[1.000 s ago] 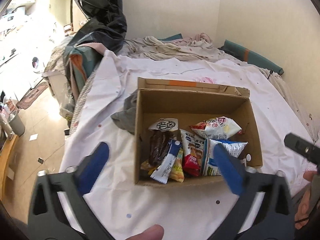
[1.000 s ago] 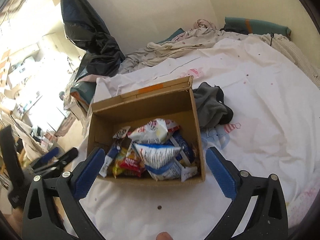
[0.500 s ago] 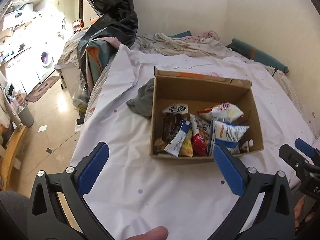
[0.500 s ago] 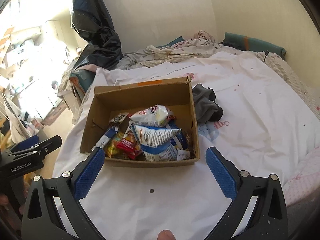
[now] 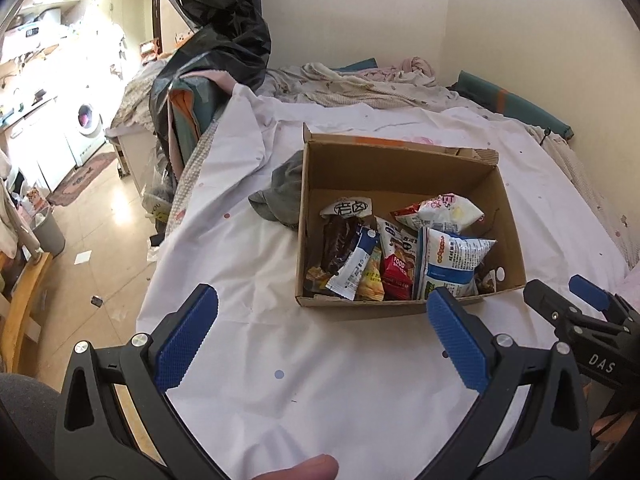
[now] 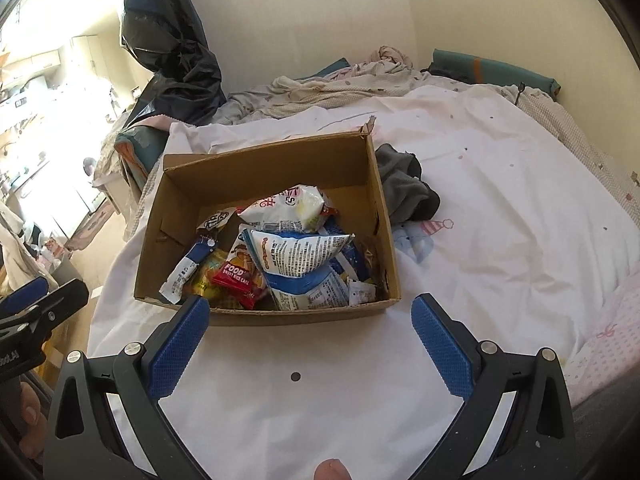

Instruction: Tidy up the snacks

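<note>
An open cardboard box point(image 5: 400, 168) point(image 6: 264, 164) sits on the white bedsheet, holding several snack packets. A blue-and-white bag point(image 5: 452, 260) point(image 6: 304, 256) lies on top near the front, a white-and-red bag point(image 5: 440, 212) point(image 6: 292, 206) behind it, a red packet point(image 5: 396, 272) point(image 6: 236, 276) and a dark bar point(image 5: 340, 240) to the left. My left gripper point(image 5: 322, 336) is open and empty, held back from the box's front wall. My right gripper point(image 6: 310, 336) is also open and empty, just before the box front. Each gripper shows at the other view's edge.
A grey cloth point(image 5: 280, 196) point(image 6: 404, 188) lies bunched against the box's side. Rumpled bedding point(image 5: 360, 84) and a teal bolster point(image 5: 516, 108) line the wall. A black plastic bag point(image 5: 216, 44) stands at the bed's corner; the floor point(image 5: 100, 240) drops off to the left.
Both grippers have pulled back from the box and stayed open and empty; the box looks farther off in both views. The packets have not moved.
</note>
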`<state>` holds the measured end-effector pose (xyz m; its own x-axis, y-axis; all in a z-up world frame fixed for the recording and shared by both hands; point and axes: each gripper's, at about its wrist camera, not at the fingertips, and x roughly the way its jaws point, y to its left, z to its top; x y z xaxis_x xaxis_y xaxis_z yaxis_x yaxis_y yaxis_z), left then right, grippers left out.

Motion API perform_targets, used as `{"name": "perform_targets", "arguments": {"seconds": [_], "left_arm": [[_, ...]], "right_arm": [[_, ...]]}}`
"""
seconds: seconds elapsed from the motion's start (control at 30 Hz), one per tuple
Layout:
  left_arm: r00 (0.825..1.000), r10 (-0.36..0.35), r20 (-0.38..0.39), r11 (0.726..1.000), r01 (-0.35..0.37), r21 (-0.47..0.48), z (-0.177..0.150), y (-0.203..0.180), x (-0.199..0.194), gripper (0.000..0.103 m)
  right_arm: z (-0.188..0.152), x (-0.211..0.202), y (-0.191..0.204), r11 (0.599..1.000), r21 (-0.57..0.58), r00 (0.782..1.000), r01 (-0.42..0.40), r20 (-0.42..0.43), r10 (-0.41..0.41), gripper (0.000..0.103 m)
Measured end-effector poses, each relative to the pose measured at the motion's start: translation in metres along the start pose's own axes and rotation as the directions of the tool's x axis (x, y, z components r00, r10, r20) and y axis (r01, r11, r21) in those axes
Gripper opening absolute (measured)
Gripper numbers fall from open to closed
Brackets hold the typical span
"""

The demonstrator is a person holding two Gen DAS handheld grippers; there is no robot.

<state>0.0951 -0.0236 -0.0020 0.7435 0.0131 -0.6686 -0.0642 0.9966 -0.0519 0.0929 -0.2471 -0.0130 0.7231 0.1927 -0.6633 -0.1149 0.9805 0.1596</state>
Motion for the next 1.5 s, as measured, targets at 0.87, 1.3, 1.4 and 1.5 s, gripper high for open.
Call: {"name": "perform_targets", "arguments": {"seconds": [0.87,1.3,1.4,1.5], "left_arm": [[1.000,-0.019,-0.017,1.000,0.019,-0.010,-0.0020,0.0001,0.0044,0.103],[0.999,-0.023,-0.030,1.000,0.023,-0.018,-0.0035,0.0013,0.0062,0.103],[0.999,-0.023,-0.030,1.000,0.023,-0.016,-0.0036,0.0014,0.0063,0.103],[0.999,-0.021,-0.028,1.000,0.021,-0.017,-0.0037,0.0015,0.0061,0.103]], "right_arm": [[0.0008,-0.0047,0.0036,1.000,-0.015,1.000,0.009,0.021,-0.008,0.103],[0.0006,-0.0059,0.0024,1.000,-0.010,1.000,0.005,0.021,-0.005,0.103],[0.0005,-0.0056,0.0023,1.000,-0.010,1.000,0.004,0.020,-0.004,0.103],[0.0005,-0.0059,0.0018,1.000,-0.010,1.000,0.003,0.019,-0.003,0.103]]}}
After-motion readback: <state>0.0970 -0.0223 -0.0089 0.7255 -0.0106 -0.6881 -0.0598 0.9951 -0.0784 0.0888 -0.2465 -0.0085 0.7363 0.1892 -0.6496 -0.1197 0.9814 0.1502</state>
